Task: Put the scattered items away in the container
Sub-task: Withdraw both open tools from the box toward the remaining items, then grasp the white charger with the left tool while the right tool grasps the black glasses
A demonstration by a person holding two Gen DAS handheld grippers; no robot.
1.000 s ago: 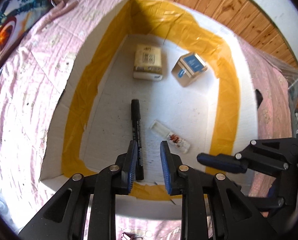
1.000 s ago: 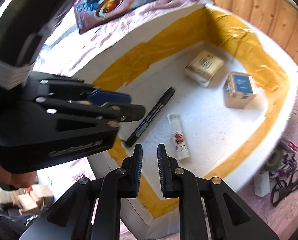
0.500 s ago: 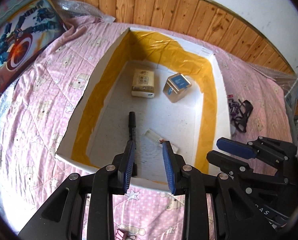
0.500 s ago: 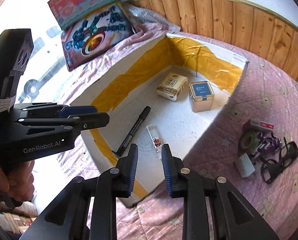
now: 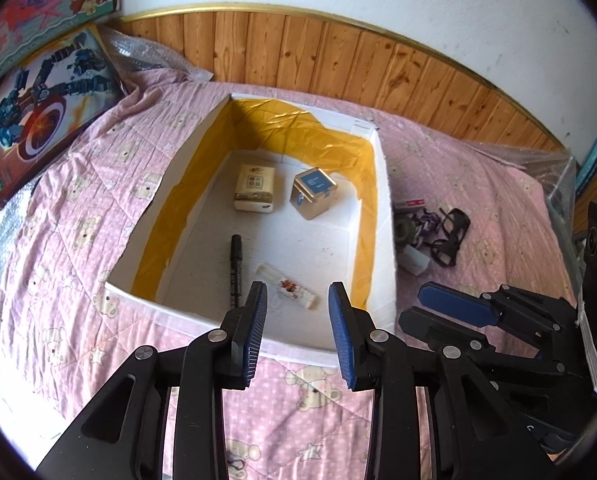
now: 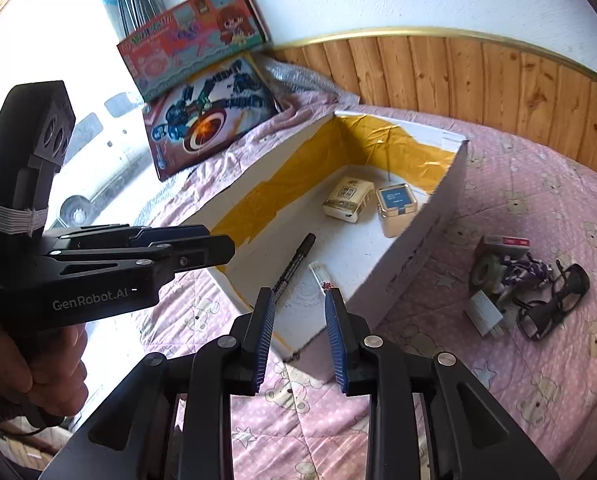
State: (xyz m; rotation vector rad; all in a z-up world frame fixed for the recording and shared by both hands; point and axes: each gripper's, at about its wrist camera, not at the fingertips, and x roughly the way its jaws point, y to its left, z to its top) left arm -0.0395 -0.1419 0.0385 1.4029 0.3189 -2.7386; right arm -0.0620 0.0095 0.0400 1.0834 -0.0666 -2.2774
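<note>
A white box [image 5: 385, 216] lined with yellow tape sits at centre frame on a pink quilt [image 5: 78, 208] printed with white dots, stars and pale teddy bears. Inside lie a black marker [image 5: 235, 268], a cream tissue pack [image 5: 254, 194], a gold tin with a blue lid [image 5: 313, 193] and a white sachet with a red motif [image 5: 286, 286]. Black glasses [image 6: 554, 300] and purple cord [image 6: 526, 270] lie at right. Black grippers carry blue pads [image 5: 256, 334].

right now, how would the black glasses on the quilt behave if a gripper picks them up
The black glasses look light with thin arms, so probably easy to lift but awkward to pinch. They touch the purple cord, which may drag along. The soft quilt should keep them from sliding.
</note>
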